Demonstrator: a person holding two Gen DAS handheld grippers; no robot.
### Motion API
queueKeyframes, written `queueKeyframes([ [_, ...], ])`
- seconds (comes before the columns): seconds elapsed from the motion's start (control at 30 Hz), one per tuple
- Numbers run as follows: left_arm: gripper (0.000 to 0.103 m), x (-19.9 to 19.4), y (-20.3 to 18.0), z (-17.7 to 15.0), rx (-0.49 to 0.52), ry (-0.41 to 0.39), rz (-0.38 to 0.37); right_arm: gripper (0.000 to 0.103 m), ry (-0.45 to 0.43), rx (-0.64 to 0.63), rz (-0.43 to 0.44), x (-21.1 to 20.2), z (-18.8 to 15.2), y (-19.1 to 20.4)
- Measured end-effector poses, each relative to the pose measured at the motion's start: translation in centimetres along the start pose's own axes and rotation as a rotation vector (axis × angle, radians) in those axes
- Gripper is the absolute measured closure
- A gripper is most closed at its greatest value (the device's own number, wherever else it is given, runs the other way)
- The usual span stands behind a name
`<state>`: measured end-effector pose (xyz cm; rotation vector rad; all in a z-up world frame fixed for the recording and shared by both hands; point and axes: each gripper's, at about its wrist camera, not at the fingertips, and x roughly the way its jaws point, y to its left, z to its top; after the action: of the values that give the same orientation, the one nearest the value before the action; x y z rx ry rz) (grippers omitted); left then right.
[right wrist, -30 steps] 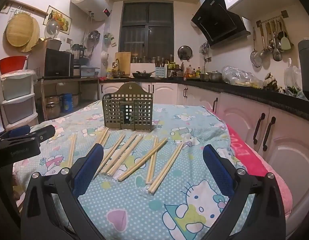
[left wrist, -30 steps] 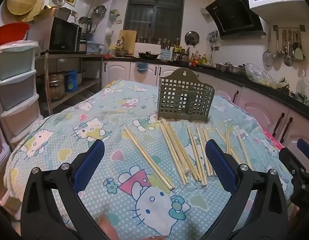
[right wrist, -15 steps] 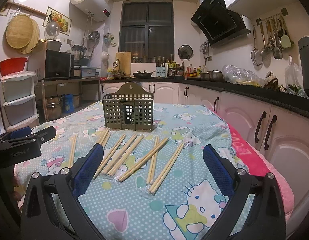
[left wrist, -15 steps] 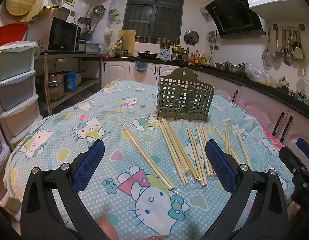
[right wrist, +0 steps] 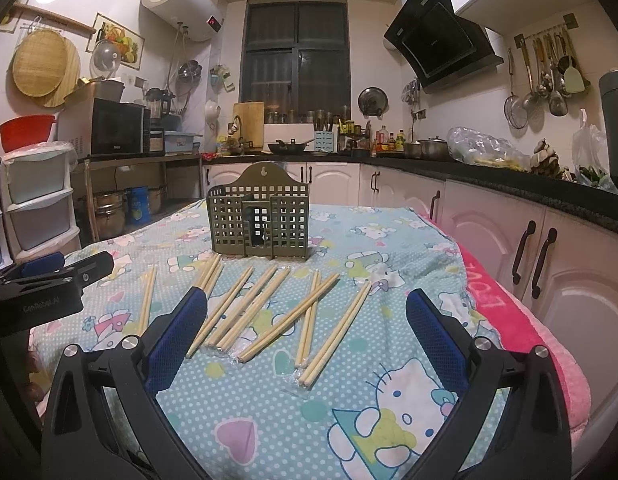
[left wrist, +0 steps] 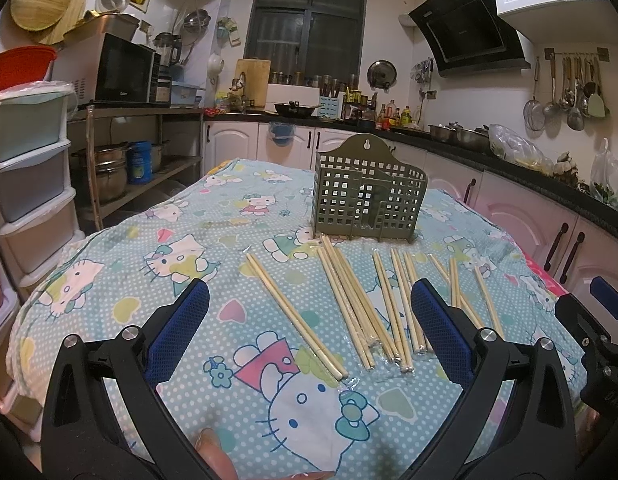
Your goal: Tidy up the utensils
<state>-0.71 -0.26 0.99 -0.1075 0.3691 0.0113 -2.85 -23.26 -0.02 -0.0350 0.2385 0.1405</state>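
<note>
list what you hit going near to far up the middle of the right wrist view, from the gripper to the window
right gripper → wrapped chopsticks lying on the cartoon-cat tablecloth → green slotted utensil holder standing upright → white cabinets → cluttered counter → dark window

Both cameras sit low behind their own blue-padded fingers, looking forward across the cartoon-cat printed tablecloth toward the dark kitchen window. The left view stands nearer the table's left edge; the right gripper's tip pokes in at its right margin. The right view sees the left gripper at its left. Both share the olive slotted plastic caddy ahead and the loose wooden chopsticks between.
</note>
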Motion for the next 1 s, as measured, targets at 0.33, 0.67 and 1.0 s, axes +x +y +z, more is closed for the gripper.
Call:
queueKeyframes([
  [0.33, 0.011, 0.01, 0.02, 0.02, -0.001, 0.001, -0.003, 0.006, 0.007, 0.005, 0.012, 0.12, 0.0, -0.07],
  [0.67, 0.011, 0.15, -0.07, -0.03, -0.001, 0.005, -0.005, 0.006, 0.008, 0.005, 0.015, 0.16, -0.05, -0.07],
  [1.0, 0.011, 0.65, 0.28, -0.13, -0.015, 0.017, 0.002, 0.006, 0.016, 0.004, 0.015, 0.34, -0.15, -0.09],
])
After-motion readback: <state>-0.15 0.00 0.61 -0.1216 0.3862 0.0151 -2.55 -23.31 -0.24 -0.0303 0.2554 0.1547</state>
